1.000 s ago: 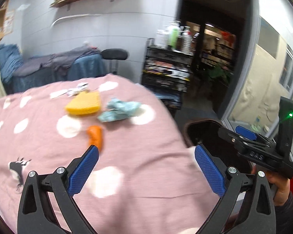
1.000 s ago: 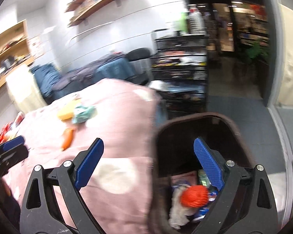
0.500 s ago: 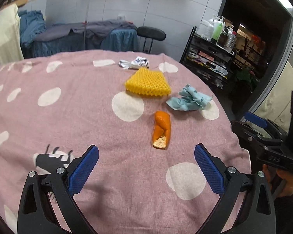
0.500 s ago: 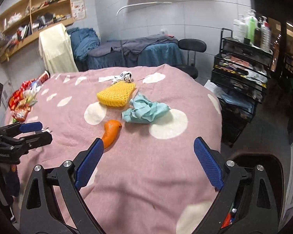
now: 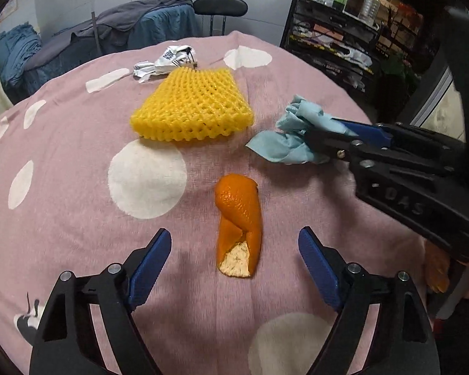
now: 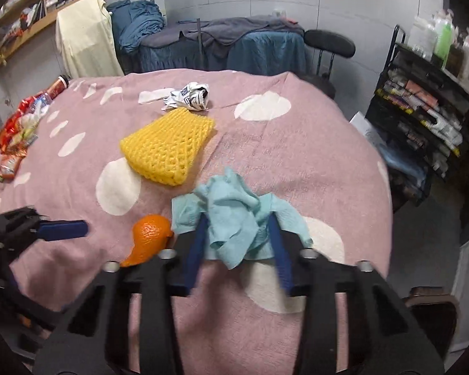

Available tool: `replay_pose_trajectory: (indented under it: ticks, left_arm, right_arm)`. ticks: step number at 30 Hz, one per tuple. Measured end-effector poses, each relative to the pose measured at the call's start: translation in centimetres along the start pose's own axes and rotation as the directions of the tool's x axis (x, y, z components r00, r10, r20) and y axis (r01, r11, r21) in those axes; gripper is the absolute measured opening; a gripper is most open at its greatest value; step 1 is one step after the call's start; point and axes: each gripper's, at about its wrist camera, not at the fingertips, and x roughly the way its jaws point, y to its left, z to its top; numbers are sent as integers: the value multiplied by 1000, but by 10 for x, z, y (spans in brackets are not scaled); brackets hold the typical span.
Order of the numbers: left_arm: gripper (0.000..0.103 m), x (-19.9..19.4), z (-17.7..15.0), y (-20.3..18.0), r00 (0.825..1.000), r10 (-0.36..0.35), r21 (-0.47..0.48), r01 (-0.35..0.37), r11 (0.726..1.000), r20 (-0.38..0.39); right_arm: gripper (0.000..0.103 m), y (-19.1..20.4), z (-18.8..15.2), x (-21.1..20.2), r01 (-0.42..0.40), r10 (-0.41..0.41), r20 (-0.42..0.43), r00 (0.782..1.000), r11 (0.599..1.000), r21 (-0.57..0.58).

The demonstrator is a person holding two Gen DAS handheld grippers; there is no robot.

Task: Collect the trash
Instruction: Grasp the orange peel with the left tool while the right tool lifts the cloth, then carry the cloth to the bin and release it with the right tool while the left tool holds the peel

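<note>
a desk [image 6: 344, 156] under a pink cloth with white dots carries a yellow foam net [image 6: 167, 147], a crumpled white wrapper [image 6: 187, 96] just behind it, an orange peel [image 5: 239, 218], a crumpled blue tissue [image 6: 234, 218] and snack packets [image 6: 14, 134] at its far left edge.

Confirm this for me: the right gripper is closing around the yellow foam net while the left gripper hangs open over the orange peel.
Not quite. The right gripper has its fingers on either side of the crumpled blue tissue, not the yellow foam net, which lies untouched farther back; the right wrist view shows this. The rest holds: the left gripper hangs open over the orange peel.
</note>
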Motion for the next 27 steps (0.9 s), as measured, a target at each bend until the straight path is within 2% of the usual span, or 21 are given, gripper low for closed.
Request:
replay_pose_trajectory:
  ticks: [4,6,8,9,14,19,22,27]
  left_arm:
    - [60,30,9,-6,995,26,42,-22,999,-94]
    - [54,32,10,-8,995,32,58,-27,998,-91]
    - [36,30,9,-11,996,28,75,-21,997,-85]
    - [31,29,8,-11,996,40,82,-33,996,-83]
    - [25,15,-3,-5,998,52,73,-49,996,-45]
    - [25,-18,-19,3,999,17,19,-18,1000,32]
    - [25,-46,-33,0,995,18,5,-19,1000,98]
    - [25,-79,-47,-10,983,-15,-30,21,999,184]
  right_arm:
    - [16,-4,-5,-15,2,-3,39,999,1000,12]
    - [14,-5,-8,-22,3,-4,54,999,1000,24]
    - [13,-10,-14,-35,-7,3,78,997,999,48]
    - [13,-12,-17,-41,-8,3,89,996,998,57]
    - [12,-23,-29,-65,-28,11,143,990,993,113]
    - [12,-27,-41,-83,-35,11,176,984,990,139]
    - [12,-29,-50,-93,-45,15,189,982,987,153]
    - [12,-31,-66,-114,-50,11,221,975,984,173]
